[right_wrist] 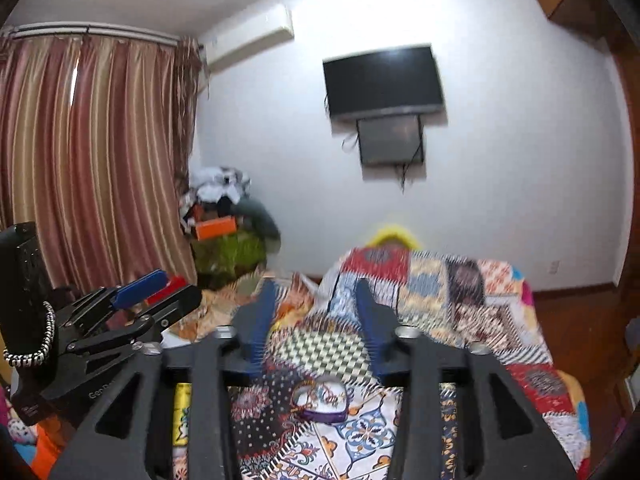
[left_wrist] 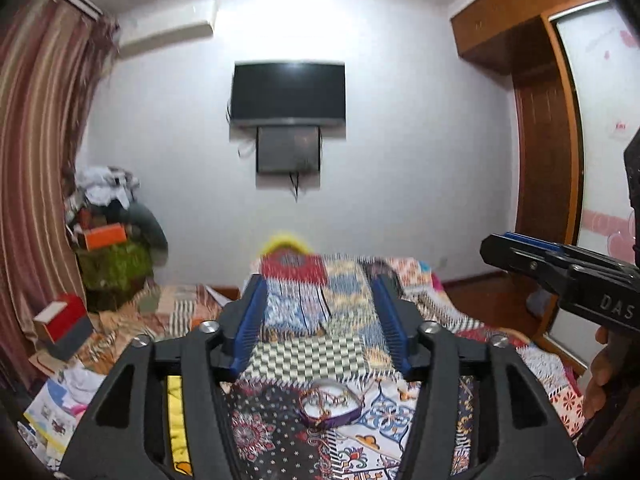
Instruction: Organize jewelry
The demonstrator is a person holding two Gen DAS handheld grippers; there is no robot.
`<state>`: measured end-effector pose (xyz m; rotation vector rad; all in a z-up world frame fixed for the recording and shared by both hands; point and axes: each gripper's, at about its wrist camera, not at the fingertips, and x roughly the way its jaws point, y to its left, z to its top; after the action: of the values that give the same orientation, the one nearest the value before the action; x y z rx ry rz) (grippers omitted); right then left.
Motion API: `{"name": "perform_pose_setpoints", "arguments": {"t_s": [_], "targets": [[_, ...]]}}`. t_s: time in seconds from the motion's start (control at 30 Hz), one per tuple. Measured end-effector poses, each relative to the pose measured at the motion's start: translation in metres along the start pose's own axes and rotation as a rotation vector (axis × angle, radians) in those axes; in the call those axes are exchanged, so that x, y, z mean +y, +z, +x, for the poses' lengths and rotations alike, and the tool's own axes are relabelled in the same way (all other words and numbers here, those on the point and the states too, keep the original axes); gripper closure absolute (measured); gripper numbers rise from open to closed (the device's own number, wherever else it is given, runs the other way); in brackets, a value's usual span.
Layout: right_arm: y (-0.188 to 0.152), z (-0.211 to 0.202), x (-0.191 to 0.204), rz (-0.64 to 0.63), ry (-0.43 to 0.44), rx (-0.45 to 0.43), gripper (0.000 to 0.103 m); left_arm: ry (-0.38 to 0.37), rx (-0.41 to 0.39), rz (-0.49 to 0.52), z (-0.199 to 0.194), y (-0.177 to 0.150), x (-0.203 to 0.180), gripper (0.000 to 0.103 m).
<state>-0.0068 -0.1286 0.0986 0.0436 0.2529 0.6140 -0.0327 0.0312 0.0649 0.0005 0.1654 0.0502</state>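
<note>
Left gripper (left_wrist: 320, 312) spread, empty; right gripper (right_wrist: 316, 316) spread, empty. Both raised over quilt (right_wrist: 460, 300); purple-rimmed dish (left_wrist: 329, 404) with jewelry below.

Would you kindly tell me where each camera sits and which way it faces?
Left wrist: rides the left gripper, facing the television across the bed; the right gripper and a hand show at right.
Right wrist: rides the right gripper, same heading; the left gripper shows at left.
Shared: television, curtain, round jewelry box on the bed.
</note>
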Motion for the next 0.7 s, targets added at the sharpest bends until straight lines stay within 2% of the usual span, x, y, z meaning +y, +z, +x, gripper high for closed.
{"name": "perform_pose_setpoints", "arguments": {"t_s": [0.03,0.1,0.23,0.27,0.33,0.7], "targets": [[0.001,-0.007,0.003,-0.001,-0.017,-0.026,0.041,0.006,-0.017,-0.001,-0.007,0.002,-0.001,0.041],[0.0,-0.016,0.006,-0.002,-0.046,-0.059,0.031,0.014,-0.038,-0.006,-0.017,0.003,-0.001,0.034],[-0.002,-0.022,0.006,0.006,-0.081,-0.088,0.014,0.037,-0.067,-0.025,-0.029,0.003,0.001,0.007],[-0.003,-0.022,0.006,0.006,-0.089,-0.092,0.012,0.044,-0.073,-0.029,-0.031,0.002,0.002,0.003],[-0.004,-0.021,0.006,0.006,-0.114,-0.099,0.0,0.054,-0.074,-0.039,-0.033,0.001,0.004,0.001],[-0.011,-0.022,0.008,-0.006,-0.13,-0.064,0.0,0.075,-0.051,-0.062,-0.035,-0.005,0.009,0.001]]}}
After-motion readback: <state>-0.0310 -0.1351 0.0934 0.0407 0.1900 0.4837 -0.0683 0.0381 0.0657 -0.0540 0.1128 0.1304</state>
